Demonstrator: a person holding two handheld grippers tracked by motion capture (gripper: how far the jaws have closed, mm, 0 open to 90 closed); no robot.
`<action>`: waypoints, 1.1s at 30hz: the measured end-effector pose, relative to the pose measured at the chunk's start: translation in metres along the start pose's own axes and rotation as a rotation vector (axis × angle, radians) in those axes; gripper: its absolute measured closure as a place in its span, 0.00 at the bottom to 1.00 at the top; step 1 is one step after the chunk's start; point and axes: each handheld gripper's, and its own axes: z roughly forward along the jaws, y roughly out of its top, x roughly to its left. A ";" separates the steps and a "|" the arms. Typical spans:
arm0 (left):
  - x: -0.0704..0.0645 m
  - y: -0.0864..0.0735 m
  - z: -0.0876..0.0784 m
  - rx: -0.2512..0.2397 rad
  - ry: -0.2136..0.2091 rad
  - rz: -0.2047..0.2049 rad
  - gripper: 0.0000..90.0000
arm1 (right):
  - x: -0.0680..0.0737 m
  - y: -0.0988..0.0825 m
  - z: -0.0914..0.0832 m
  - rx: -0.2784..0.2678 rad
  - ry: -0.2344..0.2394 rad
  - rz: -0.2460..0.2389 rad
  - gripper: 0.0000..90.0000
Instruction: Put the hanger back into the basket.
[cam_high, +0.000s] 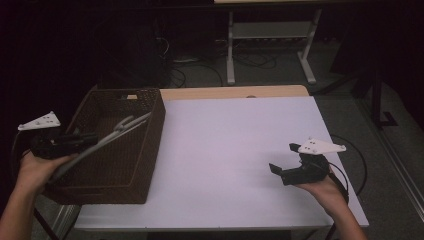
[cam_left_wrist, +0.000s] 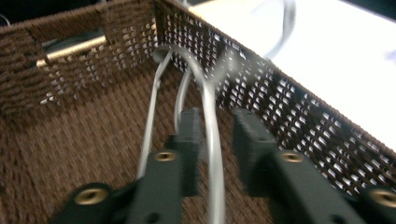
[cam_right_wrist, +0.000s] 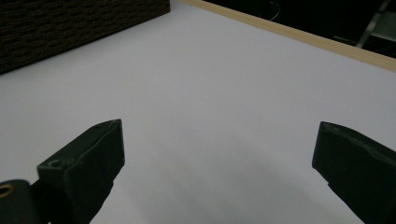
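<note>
1. Judging by how things lie, a putting-away job looks nearly done: the left gripper (cam_high: 75, 141) holds a grey wire utensil (cam_high: 112, 133) over the woven basket (cam_high: 150, 150), not yet let go.
2. Its jaws stand a little apart with one wire between them in the left gripper view; whether they pinch it or merely straddle it, I cannot tell.
3. The basket (cam_left_wrist: 289, 116) sits at the tabletop's left edge, dark brown, boxy, an open lattice weave on its walls.
4. The utensil (cam_left_wrist: 210, 121) is thin bent metal, looped and springy-looking; its far end rests on the basket's right rim.
5. The right gripper (cam_high: 285, 172) hovers near the tabletop's (cam_high: 225, 145) front right corner, jaws spread wide and empty over smooth matte white.
</note>
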 end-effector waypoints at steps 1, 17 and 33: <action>0.000 0.001 -0.001 -0.010 0.005 -0.008 0.75 | 0.000 0.000 0.000 0.001 0.001 -0.002 0.02; -0.032 0.025 0.004 -0.154 -0.062 -0.043 0.35 | 0.002 0.006 -0.003 -0.021 0.001 -0.008 0.02; -0.093 0.048 0.034 -0.250 -0.135 0.027 0.15 | 0.003 0.023 -0.006 -0.131 0.027 0.012 0.02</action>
